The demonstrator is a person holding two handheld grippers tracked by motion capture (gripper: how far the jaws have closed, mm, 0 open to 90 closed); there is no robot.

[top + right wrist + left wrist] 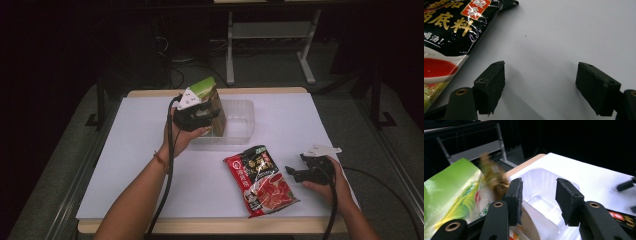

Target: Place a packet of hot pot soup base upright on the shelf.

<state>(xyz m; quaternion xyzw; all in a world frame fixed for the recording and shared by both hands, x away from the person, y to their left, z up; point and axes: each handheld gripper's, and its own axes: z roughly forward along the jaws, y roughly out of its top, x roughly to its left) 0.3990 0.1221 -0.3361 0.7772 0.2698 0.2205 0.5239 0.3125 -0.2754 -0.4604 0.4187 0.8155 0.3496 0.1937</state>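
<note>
Two grippers are out over the white surface (150, 170). The left gripper (537, 197) has its jaws apart with nothing between them, and the green snack bag (212, 100) stands in the clear plastic tray (240, 122), at its 9 o'clock side. The right gripper (540, 87) is spread wide, with the red soup-base packet (260, 180) lying flat at its 9 o'clock.

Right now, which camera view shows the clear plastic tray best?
The high view: the clear plastic tray shows as a whole, behind the green packet. The left gripper view shows its inside up close, partly cut by the jaws. The right gripper view faces elsewhere.
</note>
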